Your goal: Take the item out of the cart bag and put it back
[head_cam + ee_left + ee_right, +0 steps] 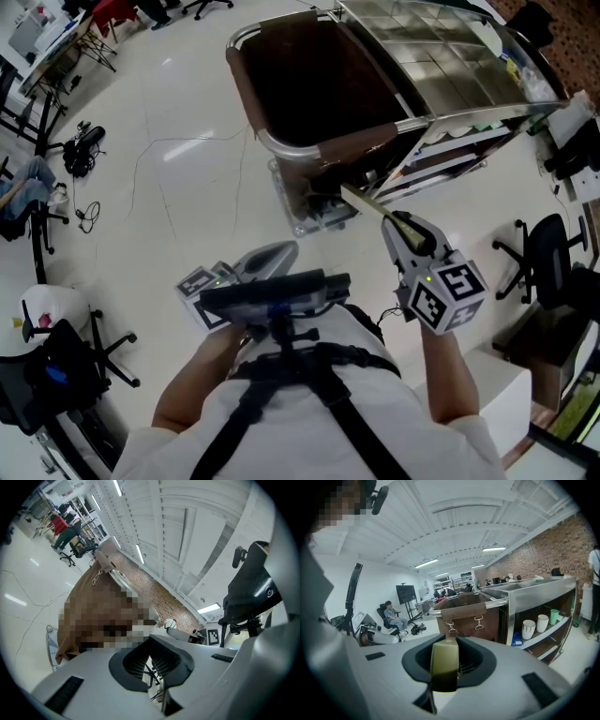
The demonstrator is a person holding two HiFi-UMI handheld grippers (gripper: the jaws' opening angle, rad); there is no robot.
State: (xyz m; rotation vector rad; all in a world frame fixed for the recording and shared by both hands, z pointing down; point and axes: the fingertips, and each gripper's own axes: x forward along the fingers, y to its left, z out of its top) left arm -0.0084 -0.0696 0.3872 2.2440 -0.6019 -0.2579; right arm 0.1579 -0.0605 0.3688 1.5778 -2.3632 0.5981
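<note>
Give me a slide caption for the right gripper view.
Right gripper clamps a flat olive item, facing the brown cart bag on a steel cart.

Two white cups stand side by side on a steel shelf, with a green cup just past them. A seated person is near a dark screen. A black office chair stands on the pale floor.

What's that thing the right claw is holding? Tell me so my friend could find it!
Find the big steel cart with the brown bag on its end. Just before the bag, the right claw pinches a flat stick. It is the only pale yellowish-green thing there, long and thin, pointing at the bag.
</note>
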